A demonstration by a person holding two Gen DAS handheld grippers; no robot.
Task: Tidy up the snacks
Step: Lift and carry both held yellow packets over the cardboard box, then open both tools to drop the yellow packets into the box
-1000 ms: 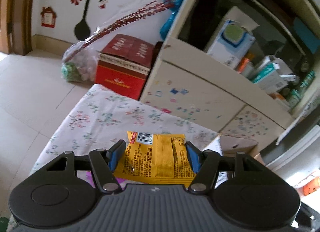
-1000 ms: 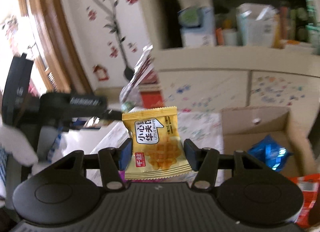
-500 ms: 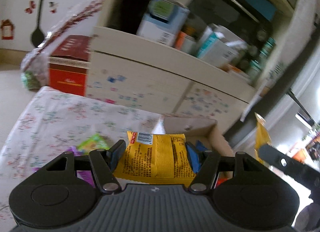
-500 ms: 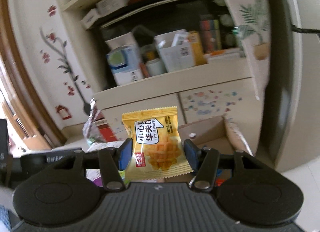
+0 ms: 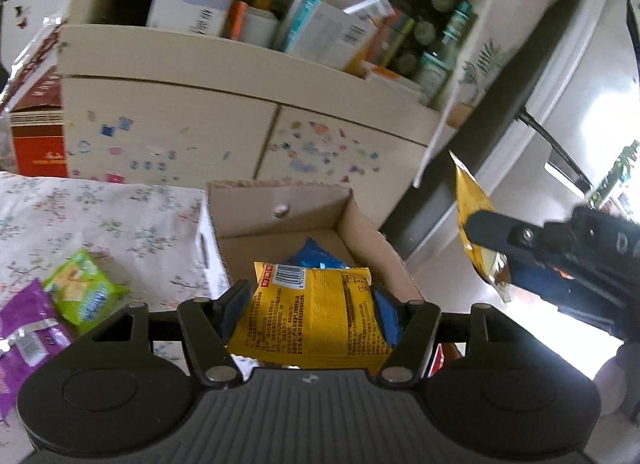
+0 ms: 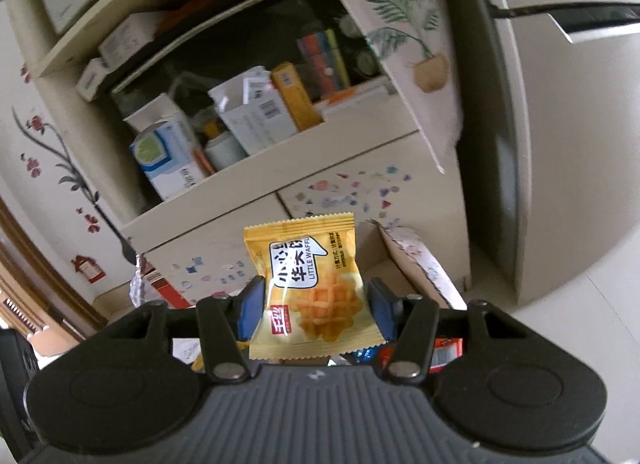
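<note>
While our left gripper clamps a yellow snack packet between its blue pads, barcode side up, the packet hangs above the open cardboard box, where a blue wrapper lies inside. Our right gripper grips a yellow waffle packet printed side up, held in the air just right of the box; from the left wrist it shows edge-on. Left of the box, a green packet and a purple packet lie touching on the floral tablecloth. Behind stands a cream cabinet with stickered doors and a crowded shelf
</note>
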